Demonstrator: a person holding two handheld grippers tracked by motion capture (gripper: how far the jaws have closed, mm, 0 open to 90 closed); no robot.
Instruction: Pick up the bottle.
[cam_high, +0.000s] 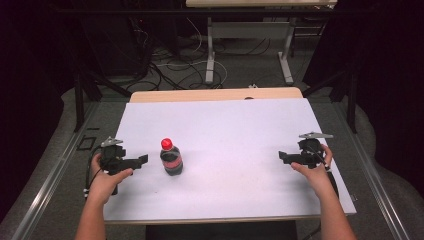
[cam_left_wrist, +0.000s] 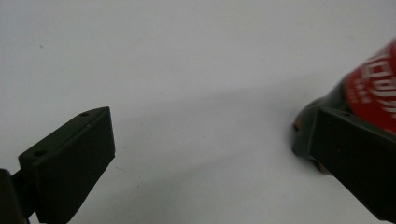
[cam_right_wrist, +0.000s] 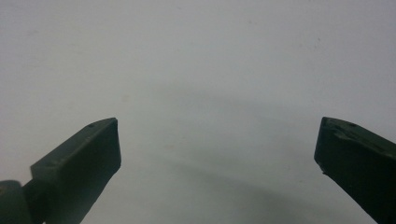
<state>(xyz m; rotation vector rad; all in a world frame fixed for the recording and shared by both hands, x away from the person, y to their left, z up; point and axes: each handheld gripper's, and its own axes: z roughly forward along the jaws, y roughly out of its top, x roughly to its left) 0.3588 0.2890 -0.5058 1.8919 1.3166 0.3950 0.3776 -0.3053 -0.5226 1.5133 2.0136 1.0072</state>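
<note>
Two grippers, left (cam_high: 142, 160) and right (cam_high: 282, 156), hold their jaws wide apart, gripping nothing, with the bottle (cam_high: 171, 157) just right of the left one.

White table (cam_high: 240, 130) — upright cola bottle (cam_high: 171, 158)

The cola bottle (cam_high: 171, 158) stands upright on the table (cam_high: 225, 130), left of centre. My left gripper (cam_high: 142, 160) sits just left of it; my right gripper (cam_high: 283, 156) sits well apart, near the right edge.
</note>
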